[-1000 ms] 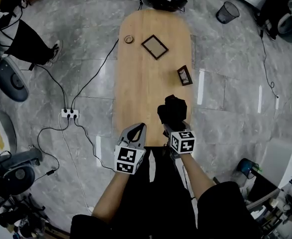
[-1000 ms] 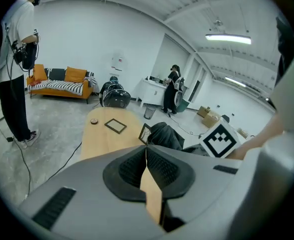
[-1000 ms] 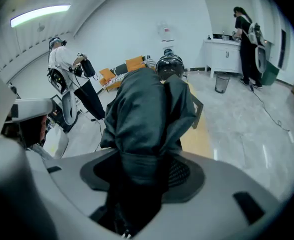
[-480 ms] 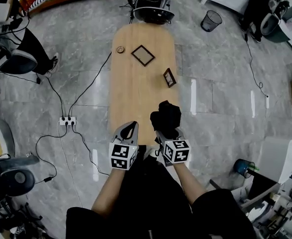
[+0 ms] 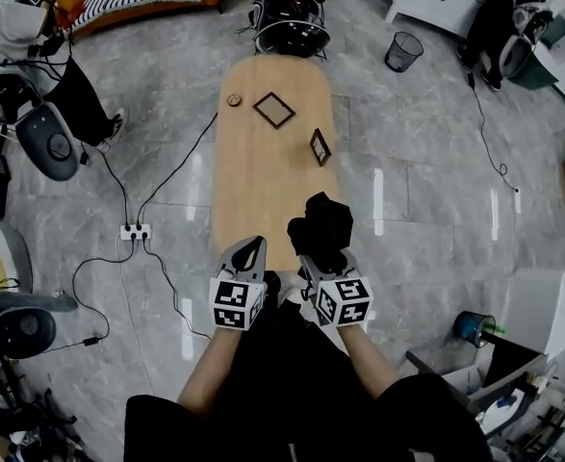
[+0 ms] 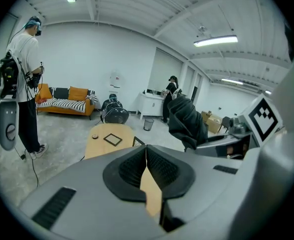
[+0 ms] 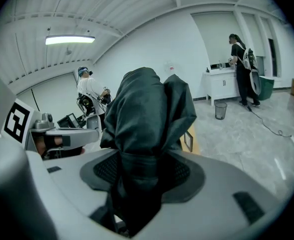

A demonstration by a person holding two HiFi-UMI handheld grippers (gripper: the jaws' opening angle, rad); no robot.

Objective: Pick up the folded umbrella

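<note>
Grip check: right gripper (image 5: pixel 319 258) is clamped on the folded umbrella (image 5: pixel 322 221). Both pads press the black fabric bundle low down, and the bulk of it sticks up past the jaw tips. In the left gripper view the umbrella hangs in the air, clear of the wooden tabletop (image 5: pixel 263 176). From the head view it sits over the near right corner.

Left gripper (image 5: pixel 253 250) is empty, jaw tips touching each other with nothing between them. It is just beside the right one, over the near edge of the tabletop.

Pose: both bare forearms reach straight out from the body, roughly parallel. The marker cubes face up, and both grippers point forward and tilt down toward the tabletop.

Elsewhere on the tabletop: flat picture frame (image 5: pixel 274 110) and small round object (image 5: pixel 233 99) near the far edge. A small upright frame (image 5: pixel 320 146) is by the right edge, well apart from the grippers.
</note>
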